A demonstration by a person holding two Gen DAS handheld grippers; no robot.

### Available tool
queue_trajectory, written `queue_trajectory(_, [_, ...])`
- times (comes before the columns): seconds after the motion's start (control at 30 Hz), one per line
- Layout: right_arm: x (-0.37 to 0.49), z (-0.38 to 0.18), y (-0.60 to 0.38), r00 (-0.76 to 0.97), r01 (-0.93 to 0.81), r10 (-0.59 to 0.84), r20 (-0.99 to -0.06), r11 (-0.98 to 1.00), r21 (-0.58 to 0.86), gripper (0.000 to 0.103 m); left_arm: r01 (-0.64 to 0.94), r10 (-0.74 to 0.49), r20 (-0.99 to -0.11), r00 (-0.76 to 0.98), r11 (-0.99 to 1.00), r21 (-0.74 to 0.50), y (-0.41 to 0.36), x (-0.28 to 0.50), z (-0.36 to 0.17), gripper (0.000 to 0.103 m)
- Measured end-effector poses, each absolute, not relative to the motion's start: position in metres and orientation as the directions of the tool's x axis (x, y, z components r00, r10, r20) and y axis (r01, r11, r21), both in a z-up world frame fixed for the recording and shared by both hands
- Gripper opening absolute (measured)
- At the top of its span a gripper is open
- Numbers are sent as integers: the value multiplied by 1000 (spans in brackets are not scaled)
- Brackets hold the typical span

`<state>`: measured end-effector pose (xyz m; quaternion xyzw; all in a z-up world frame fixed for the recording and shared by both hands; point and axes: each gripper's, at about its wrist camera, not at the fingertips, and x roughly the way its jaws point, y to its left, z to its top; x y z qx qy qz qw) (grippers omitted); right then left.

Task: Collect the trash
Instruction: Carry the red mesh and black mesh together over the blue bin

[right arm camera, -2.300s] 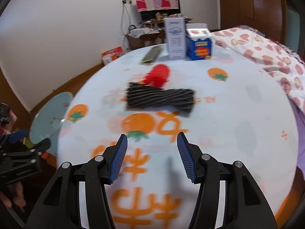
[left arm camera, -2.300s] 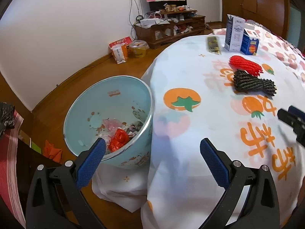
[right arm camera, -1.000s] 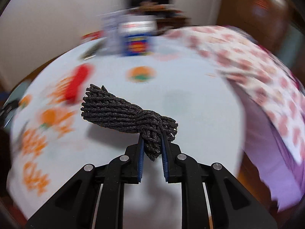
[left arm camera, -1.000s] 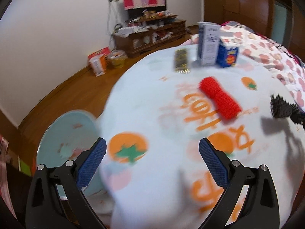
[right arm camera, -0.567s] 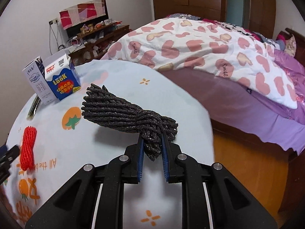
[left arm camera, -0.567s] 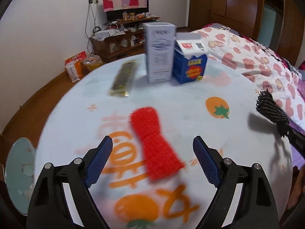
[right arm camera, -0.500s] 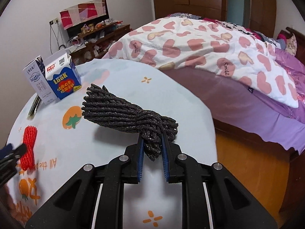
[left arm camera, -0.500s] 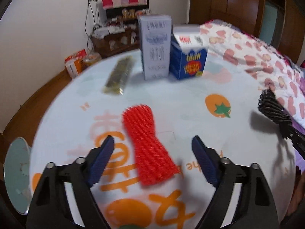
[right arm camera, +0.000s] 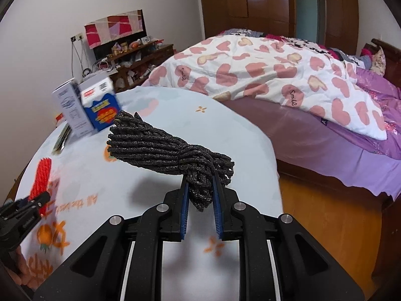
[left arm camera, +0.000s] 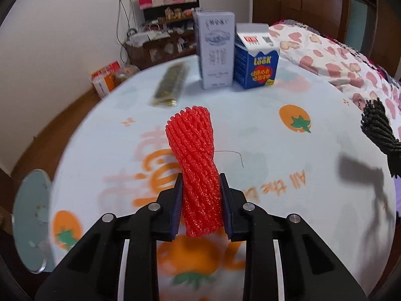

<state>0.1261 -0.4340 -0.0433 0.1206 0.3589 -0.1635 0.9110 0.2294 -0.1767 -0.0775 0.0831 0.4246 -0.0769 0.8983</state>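
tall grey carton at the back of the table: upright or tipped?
Upright. In the left wrist view the tall grey carton stands on its base on the table, its top face level, beside the shorter blue carton.

Red foam net [left arm camera: 196, 160], black foam net [right arm camera: 170, 151], orange-fruit-printed pale tablecloth [left arm camera: 263, 115], blue carton [left arm camera: 255, 66]

place: home bedroom | evidence: bed [right arm camera: 288, 82], wardrobe [right arm camera: 270, 5], cluttered shelf unit [right arm camera: 130, 57]
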Motion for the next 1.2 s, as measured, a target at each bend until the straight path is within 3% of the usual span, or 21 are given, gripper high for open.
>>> queue_trajectory(0.6, [87,-49,-342,682,306,-113,-723,941,142,19,134,10,-723,691,981,141,-72,147,-47,27])
queue_trajectory(1.2, [62,-54,-286,683,233,-56,-728,961,145,19,129,-6,-722,692,985,115,-44,114,-49,27])
